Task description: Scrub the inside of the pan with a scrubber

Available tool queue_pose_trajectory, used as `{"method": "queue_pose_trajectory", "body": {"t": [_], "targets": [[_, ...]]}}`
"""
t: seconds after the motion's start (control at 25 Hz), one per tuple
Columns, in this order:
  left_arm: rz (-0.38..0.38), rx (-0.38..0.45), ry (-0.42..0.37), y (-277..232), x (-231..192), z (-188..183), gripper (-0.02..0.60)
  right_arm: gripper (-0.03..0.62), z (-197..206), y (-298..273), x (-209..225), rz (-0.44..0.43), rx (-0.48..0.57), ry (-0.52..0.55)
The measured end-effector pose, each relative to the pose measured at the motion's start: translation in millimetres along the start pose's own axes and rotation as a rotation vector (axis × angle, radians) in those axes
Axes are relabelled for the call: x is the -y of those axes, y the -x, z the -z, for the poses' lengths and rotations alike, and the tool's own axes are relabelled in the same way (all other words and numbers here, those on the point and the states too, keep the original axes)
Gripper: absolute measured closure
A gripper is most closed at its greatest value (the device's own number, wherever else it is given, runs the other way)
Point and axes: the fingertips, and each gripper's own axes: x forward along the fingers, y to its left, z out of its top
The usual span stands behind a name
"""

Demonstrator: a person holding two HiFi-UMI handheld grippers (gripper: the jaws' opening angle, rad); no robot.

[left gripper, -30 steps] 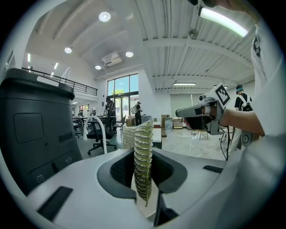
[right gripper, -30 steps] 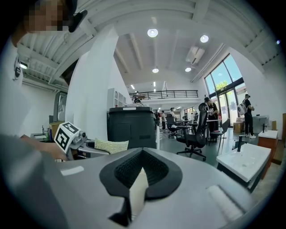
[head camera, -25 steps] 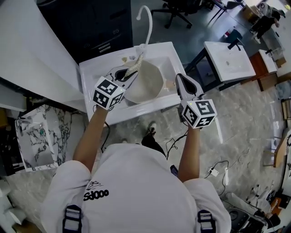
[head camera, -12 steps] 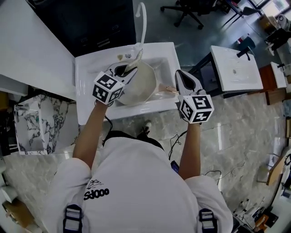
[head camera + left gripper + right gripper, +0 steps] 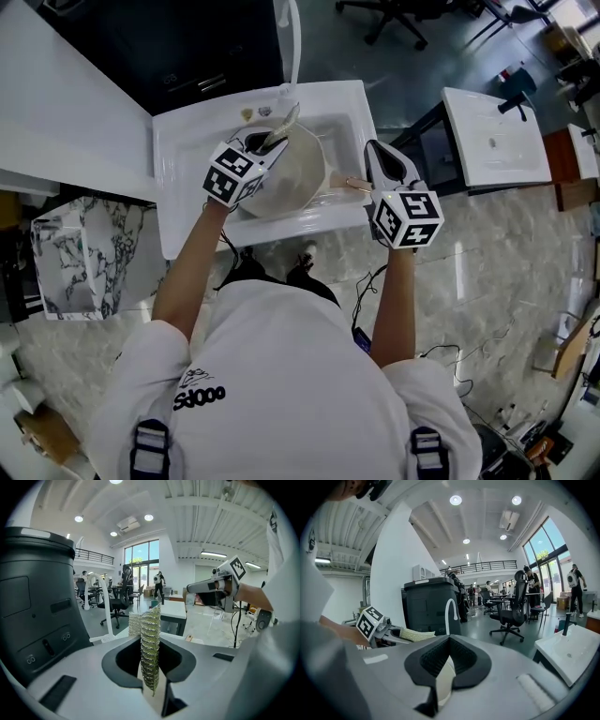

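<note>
A cream pan (image 5: 298, 173) lies in the white sink (image 5: 187, 159), its handle (image 5: 354, 183) pointing right. My left gripper (image 5: 270, 143) hangs over the pan's left rim, shut on a yellow-green mesh scrubber (image 5: 284, 122). In the left gripper view the scrubber (image 5: 150, 653) stands upright, pinched between the jaws. My right gripper (image 5: 373, 161) is at the sink's right end, shut on the pan handle; a cream strip (image 5: 443, 677) shows between its jaws. The right gripper view also shows the left gripper (image 5: 389, 631) and the scrubber (image 5: 417, 634).
A white faucet (image 5: 292, 37) arches over the sink's back edge, with a black cabinet (image 5: 187, 47) behind it. A second white basin (image 5: 492, 141) stands to the right, a marbled slab (image 5: 70, 253) to the left. Cables lie on the floor (image 5: 441, 352).
My left gripper and the scrubber have shifted slightly right over the pan. The right gripper has kept its hold at the handle. The head view has shifted a little.
</note>
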Motion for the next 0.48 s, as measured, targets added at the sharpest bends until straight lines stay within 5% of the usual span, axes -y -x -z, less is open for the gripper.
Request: {"method": "queue_pose_trajectory", "body": {"t": [0.48], "targets": [[0.115,-0.117,-0.065,-54,-15,39,0.514,0.585,27,-28,-6,0.071,-0.051,-0.045]]}}
